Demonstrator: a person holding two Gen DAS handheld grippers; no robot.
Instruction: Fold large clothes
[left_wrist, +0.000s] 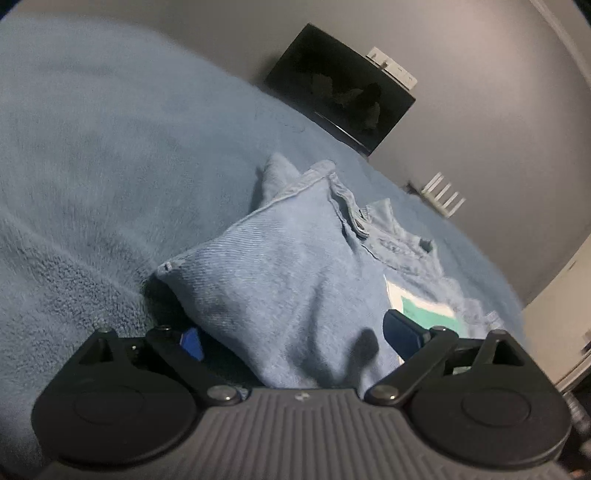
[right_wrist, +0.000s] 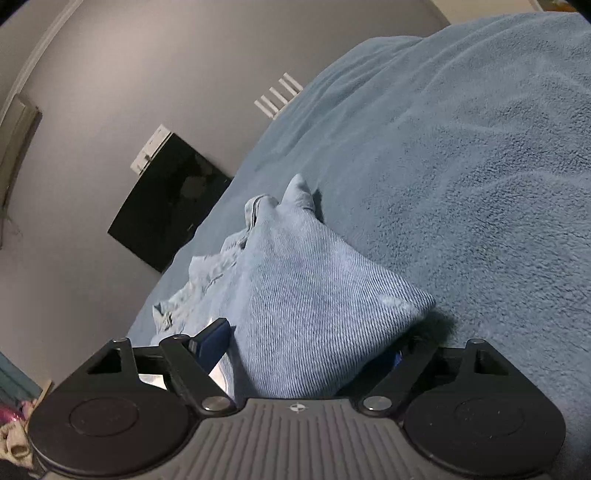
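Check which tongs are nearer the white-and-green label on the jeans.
Left, narrowly. The label lies right against a finger of the left tongs; by the right tongs only a white sliver shows.

Both tools share one build. The left gripper (left_wrist: 299, 339) has a grey ribbed housing across the bottom of its view, with a tiny round crosshair mark at the middle of its upper edge. On either side sits a large black disc with a shallow circular recess, and above each disc rises a black triangular bracket with a cut-out window. Black link bars run from silver screws beside the housing out to further screws at the bracket tips. The fingers (left_wrist: 400, 334) are dark blue blocks. The right gripper (right_wrist: 306, 345) shows the same grey ribs, crosshair mark, black discs, silver screws and blue fingers (right_wrist: 212, 339).
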